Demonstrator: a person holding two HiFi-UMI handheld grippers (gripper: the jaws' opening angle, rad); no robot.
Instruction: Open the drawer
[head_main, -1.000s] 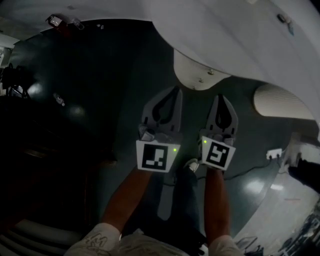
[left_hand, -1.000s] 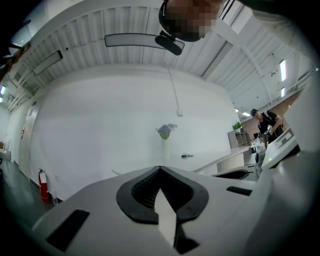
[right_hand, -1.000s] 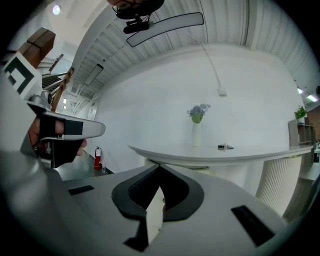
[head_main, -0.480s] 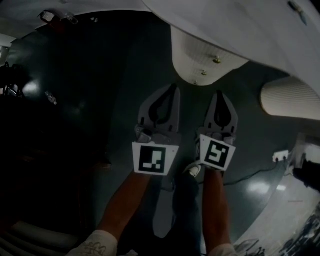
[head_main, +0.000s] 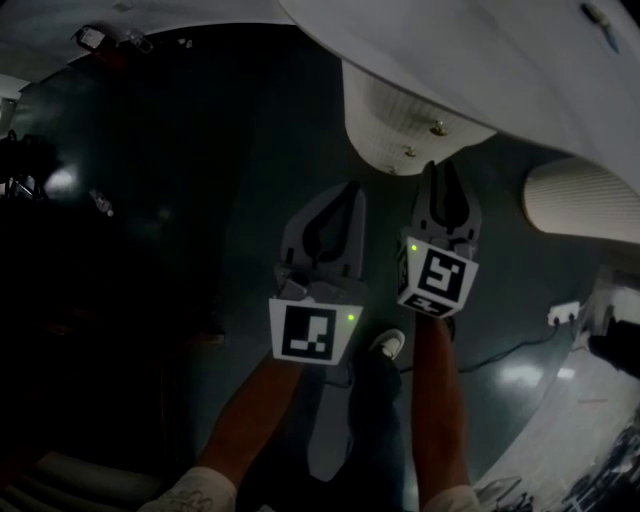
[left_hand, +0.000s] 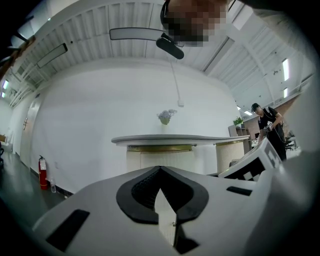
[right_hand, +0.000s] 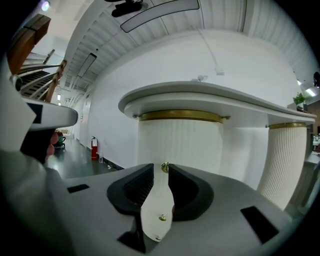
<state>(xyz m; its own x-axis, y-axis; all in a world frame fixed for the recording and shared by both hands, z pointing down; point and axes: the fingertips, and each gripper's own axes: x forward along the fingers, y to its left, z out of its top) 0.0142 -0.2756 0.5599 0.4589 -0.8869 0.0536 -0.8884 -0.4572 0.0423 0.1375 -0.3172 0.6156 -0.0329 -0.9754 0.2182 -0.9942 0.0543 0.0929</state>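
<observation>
A white ribbed round cabinet (head_main: 392, 112) stands under a white counter (head_main: 480, 50), with small brass knobs (head_main: 437, 128) on its front; I cannot make out drawer seams. My right gripper (head_main: 443, 168) reaches up to it. In the right gripper view its jaws (right_hand: 161, 167) have just been opening and stand slightly apart, with the top brass knob (right_hand: 164, 166) between the tips, not pressed. Two more knobs (right_hand: 162, 217) show lower in the gap. My left gripper (head_main: 352, 188) hangs beside it, short of the cabinet, tips together (left_hand: 160, 169) on nothing.
A second ribbed pedestal (head_main: 580, 205) stands to the right under the same counter. The floor (head_main: 200, 200) is dark and glossy. A power strip with cable (head_main: 562, 313) lies at the right. A fire extinguisher (right_hand: 94, 148) stands by the far wall. A person (left_hand: 267, 125) stands at a distance.
My right gripper has gone forward to the cabinet's knobs and its jaws have parted. The left gripper has dropped back a little in the head view.
</observation>
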